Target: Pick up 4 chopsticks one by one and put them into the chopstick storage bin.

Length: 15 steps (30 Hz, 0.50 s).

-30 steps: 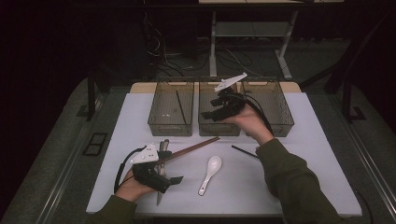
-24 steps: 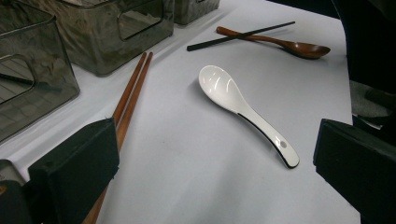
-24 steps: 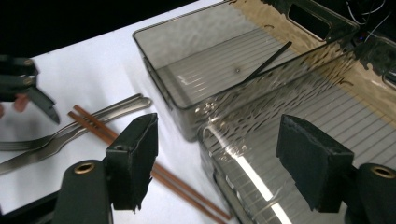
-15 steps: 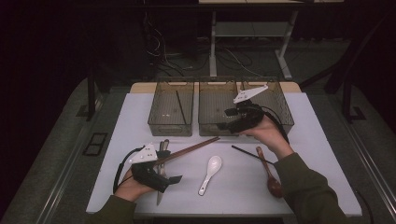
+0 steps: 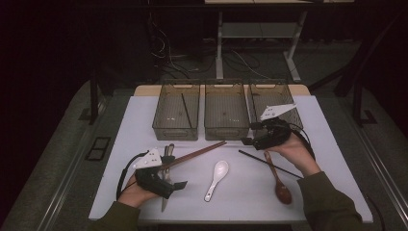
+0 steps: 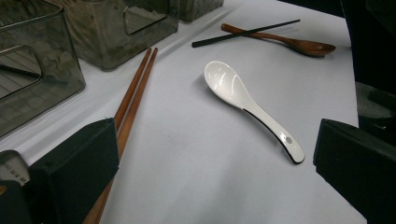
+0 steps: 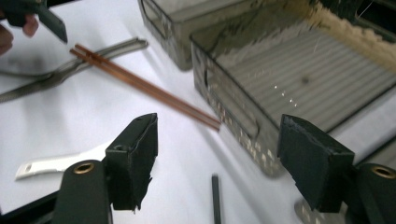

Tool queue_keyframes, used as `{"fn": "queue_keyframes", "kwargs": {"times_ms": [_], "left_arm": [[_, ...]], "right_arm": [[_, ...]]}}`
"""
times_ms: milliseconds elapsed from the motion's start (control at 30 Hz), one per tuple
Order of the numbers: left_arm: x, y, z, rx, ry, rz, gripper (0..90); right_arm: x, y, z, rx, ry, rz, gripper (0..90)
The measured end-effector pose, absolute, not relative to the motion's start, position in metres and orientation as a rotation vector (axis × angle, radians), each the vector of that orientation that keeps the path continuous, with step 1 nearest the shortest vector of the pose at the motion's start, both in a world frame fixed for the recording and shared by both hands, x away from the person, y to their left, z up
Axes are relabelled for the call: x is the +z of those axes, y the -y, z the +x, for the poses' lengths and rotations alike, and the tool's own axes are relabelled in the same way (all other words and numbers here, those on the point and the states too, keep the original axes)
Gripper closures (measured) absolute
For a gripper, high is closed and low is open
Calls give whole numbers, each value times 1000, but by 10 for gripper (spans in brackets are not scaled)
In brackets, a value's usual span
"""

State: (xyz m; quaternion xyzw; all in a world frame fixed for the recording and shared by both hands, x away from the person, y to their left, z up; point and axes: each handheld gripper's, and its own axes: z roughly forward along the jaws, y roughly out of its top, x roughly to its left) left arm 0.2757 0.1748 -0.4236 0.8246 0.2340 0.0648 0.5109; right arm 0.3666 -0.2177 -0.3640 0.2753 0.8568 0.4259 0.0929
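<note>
The right gripper [image 5: 249, 139], fingers released and empty, is hovering near the thin black chopstick [image 5: 269, 163]: light, stiff, slippery; pinching mid-shaft looks best.

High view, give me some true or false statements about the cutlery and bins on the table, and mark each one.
1. The white spoon lies inside a bin. False: it lies on the table, outside the bins.
2. Three clear bins stand in a row at the far edge. True.
3. The right tongs grip the wooden spoon. False: they are open and hold nothing.
4. A black chopstick lies across the wooden spoon. True.
5. The brown chopsticks lie beside the left tongs. True.
</note>
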Motion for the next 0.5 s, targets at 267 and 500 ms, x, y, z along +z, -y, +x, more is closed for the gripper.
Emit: {"fn": "queue_keyframes", "kwargs": {"times_ms": [267, 500], "left_arm": [[-423, -174, 275, 149, -556, 1985, 0], [-422, -175, 275, 142, -556, 1976, 0]], "right_arm": [[-371, 240, 354, 1256, -2538, 840, 296], [-377, 255, 343, 1252, -2552, 873, 316]]}}
